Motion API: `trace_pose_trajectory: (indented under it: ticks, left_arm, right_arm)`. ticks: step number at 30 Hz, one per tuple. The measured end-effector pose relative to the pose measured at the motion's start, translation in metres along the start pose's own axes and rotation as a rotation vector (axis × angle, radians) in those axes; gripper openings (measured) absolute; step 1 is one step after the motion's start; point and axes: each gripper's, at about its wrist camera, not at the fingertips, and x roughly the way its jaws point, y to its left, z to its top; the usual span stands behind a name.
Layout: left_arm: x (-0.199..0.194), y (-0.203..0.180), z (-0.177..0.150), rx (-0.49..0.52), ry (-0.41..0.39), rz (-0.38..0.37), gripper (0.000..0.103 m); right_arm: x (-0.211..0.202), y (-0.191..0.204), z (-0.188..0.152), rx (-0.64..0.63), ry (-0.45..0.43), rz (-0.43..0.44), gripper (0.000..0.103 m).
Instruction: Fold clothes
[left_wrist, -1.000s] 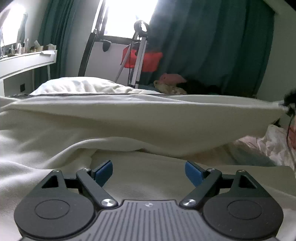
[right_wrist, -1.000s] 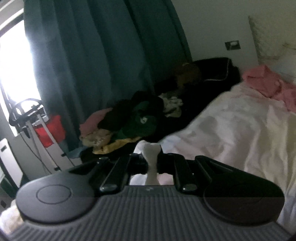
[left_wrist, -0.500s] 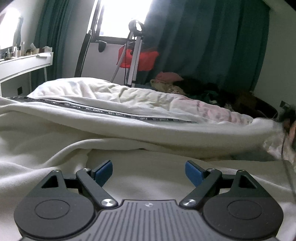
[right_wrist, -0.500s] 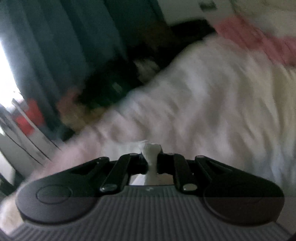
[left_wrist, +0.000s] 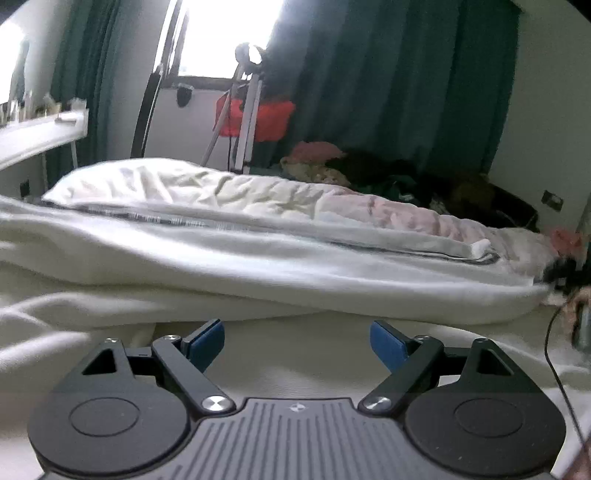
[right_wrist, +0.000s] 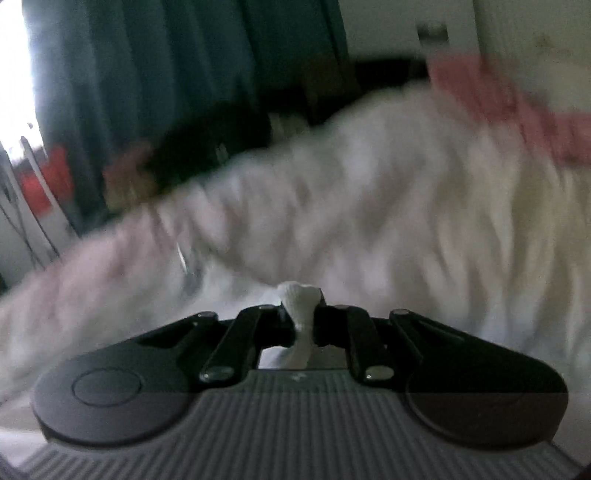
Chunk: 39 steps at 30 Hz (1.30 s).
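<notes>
A cream-white garment (left_wrist: 258, 273) lies across the bed in the left wrist view, with a long fold running left to right and a dark printed band along its far edge. My left gripper (left_wrist: 297, 341) is open with blue pads, low over the garment's near part and holding nothing. My right gripper (right_wrist: 300, 317) is shut on a pinched bit of the white garment (right_wrist: 298, 299), which sticks up between its fingers. The right wrist view is blurred by motion. The right gripper shows as a dark blur at the fold's right end in the left wrist view (left_wrist: 561, 271).
A rumpled white and pink duvet (left_wrist: 258, 195) covers the bed behind the garment. A pile of clothes (left_wrist: 369, 170) lies past the bed by dark green curtains. A tripod (left_wrist: 243, 110) and a red item stand at the window. A white shelf (left_wrist: 40, 129) is at left.
My right gripper has carried the garment's edge down and away, so the raised fold has dropped and the duvet behind it shows. My left gripper has stayed open in place.
</notes>
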Motion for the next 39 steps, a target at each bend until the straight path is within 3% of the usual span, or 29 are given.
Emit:
trace_pose_trajectory:
  ticks: [2,6,8,11,17,21,26,33,39]
  left_arm:
    - [-0.003,-0.004,0.0,0.025,-0.015,0.011,0.088]
    - [-0.01,-0.01,0.004,0.073,-0.049,0.046,0.088]
    - [-0.015,-0.011,0.008,0.073,-0.064,0.057,0.088]
    - [-0.025,-0.01,0.014,0.05,-0.08,0.061,0.089]
    - [-0.061,-0.008,0.017,0.044,-0.109,0.062,0.091]
    - [-0.086,-0.017,0.013,0.086,-0.119,0.054,0.092]
    - [-0.116,-0.023,0.002,0.104,-0.125,0.046,0.092]
    - [-0.141,-0.008,-0.029,0.082,-0.051,0.092,0.094]
    - [-0.133,0.024,-0.033,-0.114,0.117,0.112,0.094]
  right_arm:
    - [0.002,-0.01,-0.018,0.009,0.039,-0.002,0.021]
    - [-0.02,0.005,-0.015,-0.055,0.033,0.005,0.035]
    - [-0.042,0.016,-0.011,-0.089,0.019,0.047,0.062]
    - [-0.076,0.032,-0.005,-0.141,-0.002,0.111,0.085]
    - [-0.16,0.078,-0.009,-0.255,-0.044,0.252,0.084]
    - [-0.225,0.108,-0.035,-0.296,-0.049,0.366,0.084]
    - [-0.272,0.128,-0.073,-0.339,-0.02,0.451,0.084]
    - [-0.296,0.129,-0.111,-0.39,-0.041,0.472,0.084]
    - [-0.284,0.121,-0.116,-0.364,-0.021,0.468,0.084]
